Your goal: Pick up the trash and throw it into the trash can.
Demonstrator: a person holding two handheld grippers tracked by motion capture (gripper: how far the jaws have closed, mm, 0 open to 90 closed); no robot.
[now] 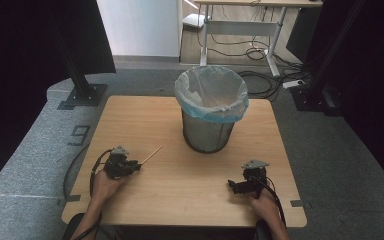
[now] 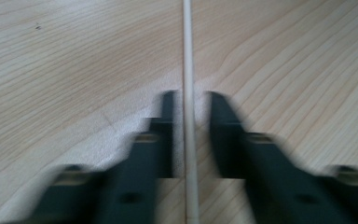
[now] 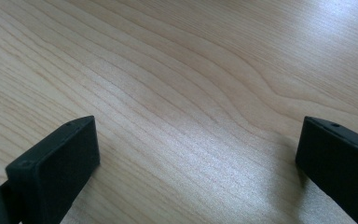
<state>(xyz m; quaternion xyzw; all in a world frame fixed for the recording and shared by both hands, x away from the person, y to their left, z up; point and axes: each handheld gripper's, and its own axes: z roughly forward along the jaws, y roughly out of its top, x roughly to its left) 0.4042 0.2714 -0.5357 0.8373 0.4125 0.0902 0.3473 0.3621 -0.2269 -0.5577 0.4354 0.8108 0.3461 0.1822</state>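
Here, lower left of the high view: left hand-held gripper (image 1: 136,166) low over the bench (image 1: 180,200), held in a hand (image 1: 105,186) entering from the bottom edge, cable looping back along the forearm. Between its jaws, a thin pale stick (image 1: 151,154), slanting up and to the right toward the frame's middle, free end well short of the bin (image 1: 210,107). In the left gripper view, same stick (image 2: 188,93) running straight up the middle of the frame from bottom edge to top, lying along the wood grain, black jaws on either side of it; narrow strips of bench visible between each jaw and the stick, so partly closed around it but not pressing on it, picture blurred. Lower right of the high view: right hand-held gripper (image 1: 234,186) low over the bench, pointing left, held in the other hand (image 1: 262,202), well apart from stick and left gripper. In the right gripper view, jaws spread wide to the lower left and right edges of the frame, bare wood between them (image 3: 196,140). Upper middle of the high view: mesh bin lined with a pale blue-rimmed bag, upright on the far half of the bench, well apart from both grippers.
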